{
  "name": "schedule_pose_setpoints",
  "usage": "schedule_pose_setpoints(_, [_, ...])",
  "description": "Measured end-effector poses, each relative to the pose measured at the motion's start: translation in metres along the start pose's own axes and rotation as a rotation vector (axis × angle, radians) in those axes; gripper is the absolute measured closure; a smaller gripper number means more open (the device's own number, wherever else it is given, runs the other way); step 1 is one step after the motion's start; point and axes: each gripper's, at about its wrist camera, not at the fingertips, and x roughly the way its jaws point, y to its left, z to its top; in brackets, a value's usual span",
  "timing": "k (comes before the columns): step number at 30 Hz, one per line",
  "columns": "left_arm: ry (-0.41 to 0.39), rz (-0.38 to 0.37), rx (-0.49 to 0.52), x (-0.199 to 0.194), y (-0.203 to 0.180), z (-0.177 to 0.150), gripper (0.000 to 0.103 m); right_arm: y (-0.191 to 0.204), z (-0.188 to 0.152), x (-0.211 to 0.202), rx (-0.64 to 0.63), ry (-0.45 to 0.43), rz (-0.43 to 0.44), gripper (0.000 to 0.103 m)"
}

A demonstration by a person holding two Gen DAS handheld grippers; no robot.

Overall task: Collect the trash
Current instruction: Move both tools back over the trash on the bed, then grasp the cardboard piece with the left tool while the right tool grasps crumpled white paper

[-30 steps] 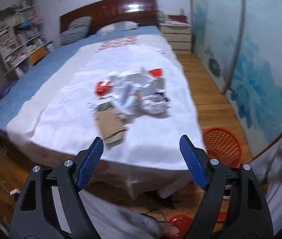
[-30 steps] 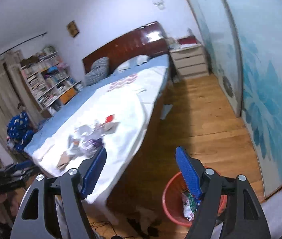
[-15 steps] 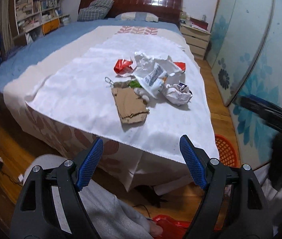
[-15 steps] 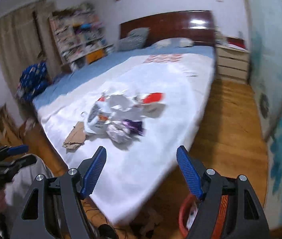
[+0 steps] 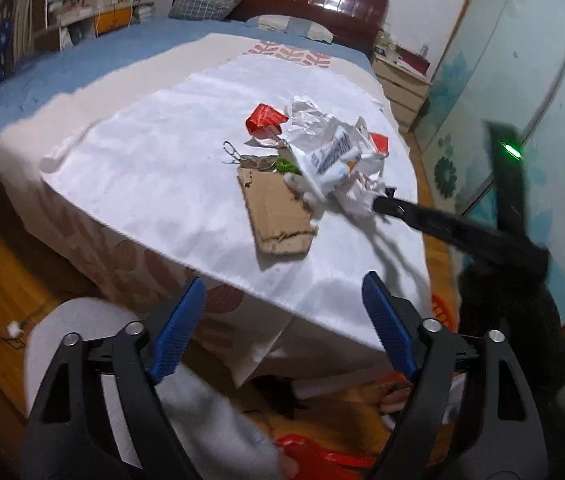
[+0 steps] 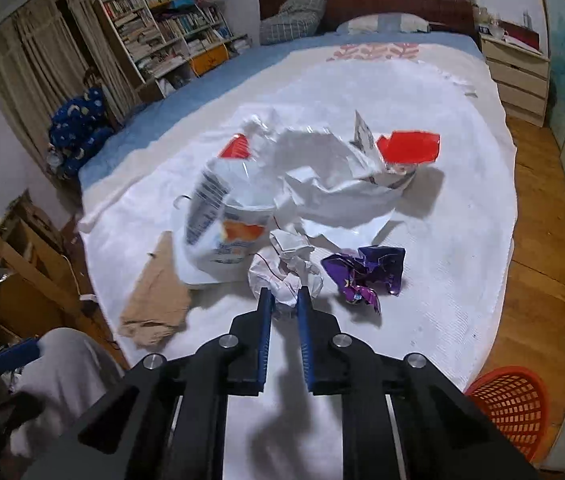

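Observation:
A pile of trash lies on the white sheet (image 6: 462, 240) of the bed. My right gripper (image 6: 284, 298) is shut on a crumpled white paper ball (image 6: 286, 276) at the near edge of the pile; it also shows in the left wrist view (image 5: 356, 196). Beside it lie a purple wrapper (image 6: 366, 274), a white plastic bag (image 6: 226, 220), red wrappers (image 6: 408, 148) and a cardboard piece (image 6: 154, 300), also in the left wrist view (image 5: 278, 212). My left gripper (image 5: 282, 316) is open and empty, off the bed's foot corner. An orange basket (image 6: 510, 404) stands on the floor at the right.
Small scissors (image 5: 232, 152) lie on the sheet by the cardboard. A bookshelf (image 6: 166, 32) stands left of the bed, a nightstand (image 6: 518, 76) at the right by the headboard. Wooden floor (image 6: 542, 280) runs along the bed's right side.
My right gripper has moved in over the bed and shut on the white paper ball. My left gripper stays open and has drifted left.

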Motion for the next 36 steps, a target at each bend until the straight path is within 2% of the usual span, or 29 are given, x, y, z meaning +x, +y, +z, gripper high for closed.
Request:
schedule_pose_setpoints(3, [0.055,-0.099,-0.061,0.033,0.011,0.018,0.021,0.001,0.000,-0.030,0.022,-0.046,0.039,0.090])
schedule_pose_setpoints(4, [0.073,-0.106,-0.086,0.046,0.015,0.023,0.021,0.001,0.000,-0.040,0.036,-0.065,0.051,0.090])
schedule_pose_setpoints(8, [0.134,-0.041,-0.139,0.094,0.023,0.035,0.022,-0.002,0.000,-0.065,0.039,-0.087,0.052,0.090])
schedule_pose_setpoints(10, [0.127,-0.004,-0.128,0.099,0.018,0.035,0.023,-0.006,0.000,-0.076,0.054,-0.099,0.059,0.090])
schedule_pose_setpoints(11, [0.113,0.038,-0.100,0.098,0.011,0.036,0.028,-0.007,0.001,-0.080,0.058,-0.104,0.065,0.090])
schedule_pose_setpoints(13, [0.096,0.087,-0.070,0.096,0.006,0.036,0.067,-0.010,0.001,-0.090,0.070,-0.121,0.075,0.090])
schedule_pose_setpoints(16, [0.092,0.056,-0.110,0.093,0.014,0.039,0.087,-0.013,-0.001,-0.099,0.076,-0.137,0.081,0.090])
schedule_pose_setpoints(18, [0.081,0.045,-0.138,0.089,0.019,0.040,0.094,-0.013,-0.003,-0.104,0.076,-0.141,0.081,0.090])
schedule_pose_setpoints(26, [0.091,0.020,-0.160,0.085,0.027,0.042,0.094,-0.025,-0.011,-0.114,0.102,-0.142,0.078,0.090])
schedule_pose_setpoints(30, [0.096,0.035,-0.180,0.081,0.032,0.037,0.086,-0.032,-0.015,-0.116,0.117,-0.142,0.079,0.090])
schedule_pose_setpoints(36, [0.085,0.048,-0.199,0.070,0.042,0.035,0.085,-0.041,-0.020,-0.116,0.141,-0.140,0.081,0.090])
